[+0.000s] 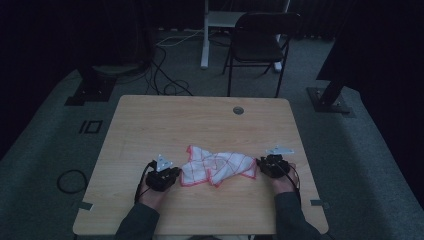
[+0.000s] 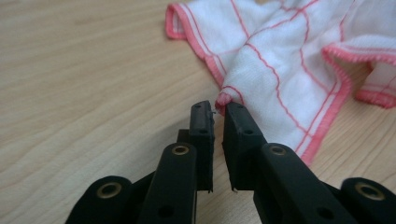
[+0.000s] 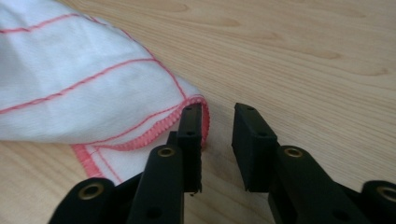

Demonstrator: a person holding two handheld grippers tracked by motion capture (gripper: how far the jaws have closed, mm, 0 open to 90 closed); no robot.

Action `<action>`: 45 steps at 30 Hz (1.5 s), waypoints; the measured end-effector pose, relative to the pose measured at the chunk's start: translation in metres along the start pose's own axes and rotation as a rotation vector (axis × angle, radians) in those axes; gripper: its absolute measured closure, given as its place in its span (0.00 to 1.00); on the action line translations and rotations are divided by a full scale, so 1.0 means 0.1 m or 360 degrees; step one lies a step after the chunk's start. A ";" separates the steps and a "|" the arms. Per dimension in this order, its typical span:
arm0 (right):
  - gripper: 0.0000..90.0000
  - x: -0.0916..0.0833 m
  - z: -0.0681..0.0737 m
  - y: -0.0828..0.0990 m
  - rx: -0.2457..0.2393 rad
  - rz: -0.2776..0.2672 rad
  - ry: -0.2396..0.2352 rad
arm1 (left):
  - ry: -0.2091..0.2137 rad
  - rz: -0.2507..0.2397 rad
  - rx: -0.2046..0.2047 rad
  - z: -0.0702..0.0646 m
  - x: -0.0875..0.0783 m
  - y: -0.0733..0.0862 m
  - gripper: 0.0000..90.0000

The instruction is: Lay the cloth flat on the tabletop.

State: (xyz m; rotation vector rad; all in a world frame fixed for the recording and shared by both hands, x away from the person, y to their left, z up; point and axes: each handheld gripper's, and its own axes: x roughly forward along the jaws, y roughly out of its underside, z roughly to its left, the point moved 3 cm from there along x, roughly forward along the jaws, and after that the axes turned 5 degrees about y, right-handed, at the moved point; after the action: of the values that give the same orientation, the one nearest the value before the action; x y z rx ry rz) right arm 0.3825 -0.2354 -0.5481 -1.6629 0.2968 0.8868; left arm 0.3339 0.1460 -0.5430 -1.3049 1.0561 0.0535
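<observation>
Dim room, wooden table [image 1: 150, 125]: a rumpled white cloth [image 1: 215, 167] with red lines lies near the front edge between two hand-held grippers. Left gripper [image 2: 218, 111] and right gripper [image 3: 218, 116] sit at opposite corners, jaws slightly parted, gripping nothing. Spreading or folding looks unfinished.

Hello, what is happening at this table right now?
A person sits at a wooden table with a gripper in each hand, working on a white cloth with red lines that lies crumpled between them. The left gripper is at the cloth's left end, its jaws slightly apart with a corner just at the tips. The right gripper is at the right end, jaws open, the red hem beside one jaw. Neither one clamps the cloth at this moment.
</observation>
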 end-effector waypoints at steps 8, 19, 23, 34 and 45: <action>0.79 -0.19 0.13 0.02 -0.0065 -0.0063 -0.0043 | -0.0013 -0.0049 -0.0014 0.00 -0.11 -0.05 0.87; 0.79 -0.25 0.44 0.10 -0.0153 -0.0066 -0.0152 | 0.0079 -0.0045 0.0052 -0.21 -0.05 -0.11 0.82; 0.79 -0.27 0.55 0.10 -0.0190 -0.0067 -0.0189 | 0.0114 -0.0044 0.0084 -0.31 -0.01 -0.14 0.77; 0.80 -0.25 0.78 0.12 -0.0254 -0.0050 -0.0250 | 0.0293 -0.0047 0.0224 -0.64 0.08 -0.33 0.65; 0.89 -0.25 0.87 0.12 -0.0293 -0.0048 -0.0297 | 0.0331 0.0083 0.0432 -0.94 0.34 -0.39 0.60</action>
State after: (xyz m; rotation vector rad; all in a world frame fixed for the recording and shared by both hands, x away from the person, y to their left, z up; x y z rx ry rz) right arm 0.3239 -0.1652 -0.5431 -1.7327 0.0633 1.0643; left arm 0.3198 0.0412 -0.5257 -1.0525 1.2276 -0.1843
